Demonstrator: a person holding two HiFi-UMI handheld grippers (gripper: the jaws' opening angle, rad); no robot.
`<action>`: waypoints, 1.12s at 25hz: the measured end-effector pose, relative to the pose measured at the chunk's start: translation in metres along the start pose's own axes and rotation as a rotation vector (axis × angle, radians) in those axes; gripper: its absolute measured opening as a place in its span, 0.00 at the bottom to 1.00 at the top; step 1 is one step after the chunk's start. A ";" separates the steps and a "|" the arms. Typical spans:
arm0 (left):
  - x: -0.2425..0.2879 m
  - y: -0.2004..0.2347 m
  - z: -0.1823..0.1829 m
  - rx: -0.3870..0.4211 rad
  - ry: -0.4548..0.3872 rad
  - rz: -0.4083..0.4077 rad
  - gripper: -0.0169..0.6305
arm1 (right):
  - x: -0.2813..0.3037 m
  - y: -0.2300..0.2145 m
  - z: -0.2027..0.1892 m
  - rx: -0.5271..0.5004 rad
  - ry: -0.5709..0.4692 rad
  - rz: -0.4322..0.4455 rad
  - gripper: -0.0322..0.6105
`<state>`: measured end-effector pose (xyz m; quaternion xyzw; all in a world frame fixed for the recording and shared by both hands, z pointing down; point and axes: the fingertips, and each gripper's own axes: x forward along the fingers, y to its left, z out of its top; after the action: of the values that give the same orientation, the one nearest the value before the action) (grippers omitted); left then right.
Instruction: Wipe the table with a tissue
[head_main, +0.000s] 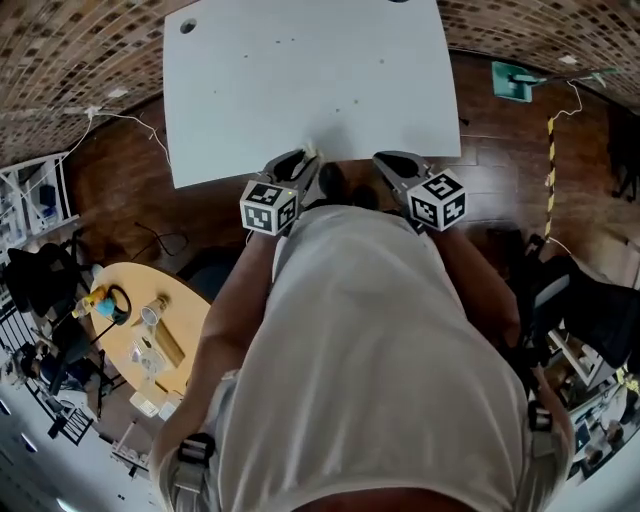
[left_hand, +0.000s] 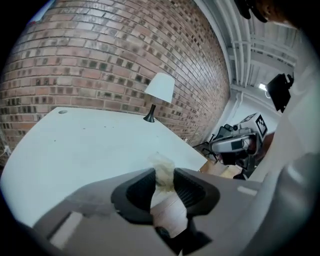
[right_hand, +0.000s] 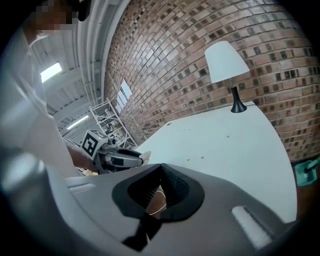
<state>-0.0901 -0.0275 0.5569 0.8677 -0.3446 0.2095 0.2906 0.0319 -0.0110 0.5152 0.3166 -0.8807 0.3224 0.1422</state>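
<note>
Left gripper view: left tool (left_hand: 164, 173) clamped on the tissue (left_hand: 161, 163), a wad poking past its 2 pads, at the near bench (left_hand: 90, 145) edge. Right tool (right_hand: 160, 171) together, empty. Tissue looks light, soft, tearable; best gripped at the bunched middle.

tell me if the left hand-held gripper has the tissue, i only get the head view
Observer: Yes, the left gripper view shows the tissue pinched between the jaws of the left hand-held gripper.
Operator: and the right one
Observer: The right hand-held gripper is empty, jaws together at the tips.
Operator: anything standing on the table
Observer: A white-shaded lamp stands at the table's far corner.
</note>
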 end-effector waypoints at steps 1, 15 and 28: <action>0.004 0.005 0.001 0.015 0.014 -0.008 0.22 | 0.003 -0.002 0.004 0.007 -0.005 -0.015 0.06; 0.051 0.050 -0.001 0.069 0.161 -0.112 0.22 | 0.021 -0.019 0.025 0.072 -0.080 -0.191 0.06; 0.096 0.049 0.011 0.056 0.232 -0.015 0.22 | -0.001 -0.045 0.024 0.079 -0.065 -0.213 0.06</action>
<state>-0.0592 -0.1094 0.6206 0.8480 -0.2963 0.3158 0.3057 0.0609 -0.0526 0.5185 0.4242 -0.8328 0.3294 0.1345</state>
